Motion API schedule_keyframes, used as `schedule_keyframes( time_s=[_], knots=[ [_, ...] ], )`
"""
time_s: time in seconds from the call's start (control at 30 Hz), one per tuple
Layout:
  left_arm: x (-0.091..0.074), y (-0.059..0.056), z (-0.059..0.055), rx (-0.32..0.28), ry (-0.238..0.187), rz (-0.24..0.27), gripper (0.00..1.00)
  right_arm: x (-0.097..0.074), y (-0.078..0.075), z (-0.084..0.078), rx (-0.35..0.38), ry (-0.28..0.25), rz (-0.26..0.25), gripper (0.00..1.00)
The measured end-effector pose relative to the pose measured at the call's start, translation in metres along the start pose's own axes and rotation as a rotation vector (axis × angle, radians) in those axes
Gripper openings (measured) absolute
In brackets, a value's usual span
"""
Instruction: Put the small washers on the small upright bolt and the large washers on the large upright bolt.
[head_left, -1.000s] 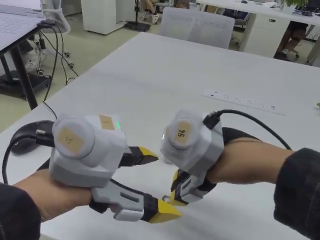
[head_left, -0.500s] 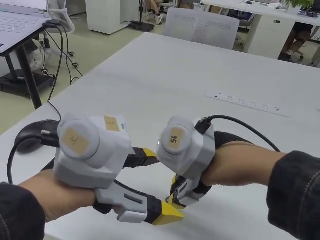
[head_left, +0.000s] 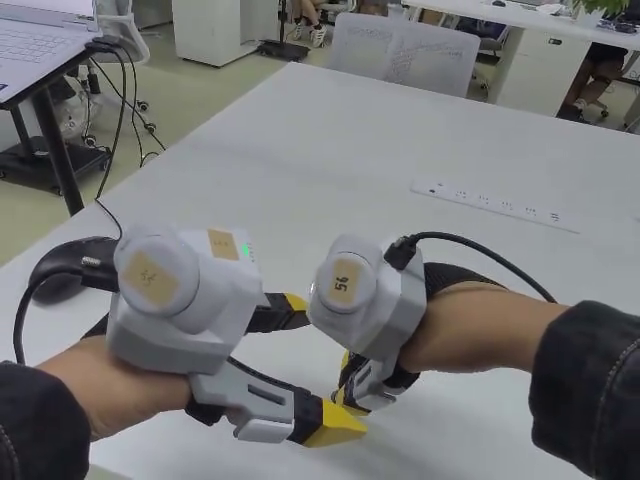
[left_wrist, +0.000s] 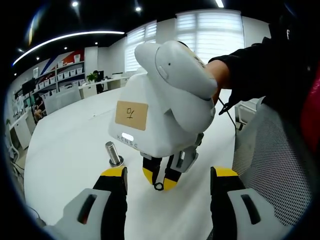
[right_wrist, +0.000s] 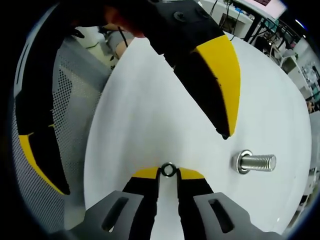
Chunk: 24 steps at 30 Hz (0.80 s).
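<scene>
My right gripper (right_wrist: 168, 176) is shut on a small steel washer (right_wrist: 168, 170), pinched flat at its fingertips just above the white table (head_left: 330, 150). An upright steel bolt (right_wrist: 256, 162) stands on the table close beside it. My left gripper (left_wrist: 169, 175) is open, its yellow-tipped jaws wide on either side of the right gripper (left_wrist: 160, 181) and the washer (left_wrist: 158, 186). The bolt (left_wrist: 113, 153) rises just past the left-hand jaw. In the head view the left gripper (head_left: 315, 365) and right gripper (head_left: 345, 398) sit tip to tip at the table's near edge.
A white power strip (head_left: 495, 206) lies further back on the table. A grey mesh chair (head_left: 400, 55) stands at the far edge. A side stand to the left carries a laptop (head_left: 35, 35), with black cables hanging off it.
The right gripper has sunk slightly and rolled a little, still holding the washer. The left gripper stays open in much the same place.
</scene>
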<state>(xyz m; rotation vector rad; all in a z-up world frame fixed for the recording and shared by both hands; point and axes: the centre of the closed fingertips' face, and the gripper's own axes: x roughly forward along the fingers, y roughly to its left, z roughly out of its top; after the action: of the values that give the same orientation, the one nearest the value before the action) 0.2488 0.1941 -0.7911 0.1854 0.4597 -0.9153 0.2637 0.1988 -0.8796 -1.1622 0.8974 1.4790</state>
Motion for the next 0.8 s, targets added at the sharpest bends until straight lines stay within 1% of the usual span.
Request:
schedule_keyframes(
  time_s=[0.63, 0.7, 0.8],
  knots=[
    [0.0016, 0.0000, -0.0004, -0.001, 0.004, -0.003, 0.66, -0.0002, -0.0015, -0.0009, 0.035, -0.013, 0.006, 0.14],
    [0.0021, 0.0003, -0.0005, 0.000, 0.006, -0.002, 0.66, -0.0008, -0.0020, -0.0015, 0.044, -0.025, 0.008, 0.14],
    [0.0028, 0.0004, -0.0002, 0.001, 0.007, -0.003, 0.66, -0.0022, -0.0031, -0.0066, 0.062, -0.023, 0.010, 0.14]
  ],
)
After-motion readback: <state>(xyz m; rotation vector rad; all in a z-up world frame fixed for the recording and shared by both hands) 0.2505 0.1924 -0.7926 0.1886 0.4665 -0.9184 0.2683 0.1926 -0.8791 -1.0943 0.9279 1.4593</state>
